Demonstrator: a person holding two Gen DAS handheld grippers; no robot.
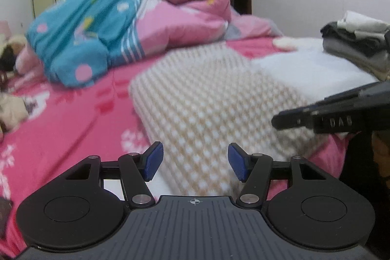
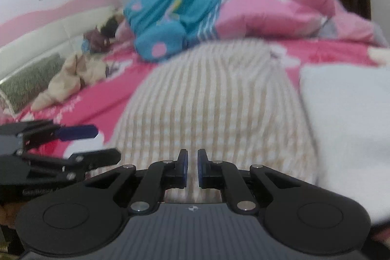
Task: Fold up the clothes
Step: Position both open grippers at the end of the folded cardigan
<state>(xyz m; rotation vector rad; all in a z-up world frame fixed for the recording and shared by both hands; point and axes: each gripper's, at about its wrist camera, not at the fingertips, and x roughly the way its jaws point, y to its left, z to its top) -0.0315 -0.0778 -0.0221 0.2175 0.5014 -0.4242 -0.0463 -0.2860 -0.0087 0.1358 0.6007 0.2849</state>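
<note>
Jaws of left gripper [image 1: 195, 160] apart and empty above checked garment [image 1: 207, 99]; right gripper [image 2: 192, 168] near-shut, empty.

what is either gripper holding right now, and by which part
Nothing. The left gripper is open and empty; the right gripper is nearly shut on nothing, above the checked garment.

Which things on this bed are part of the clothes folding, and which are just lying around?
Part of the job: checked garment, white garment, folded stack, left gripper, right gripper.

Lying about: pink and blue quilt, beige cloth, green cushion.
</note>
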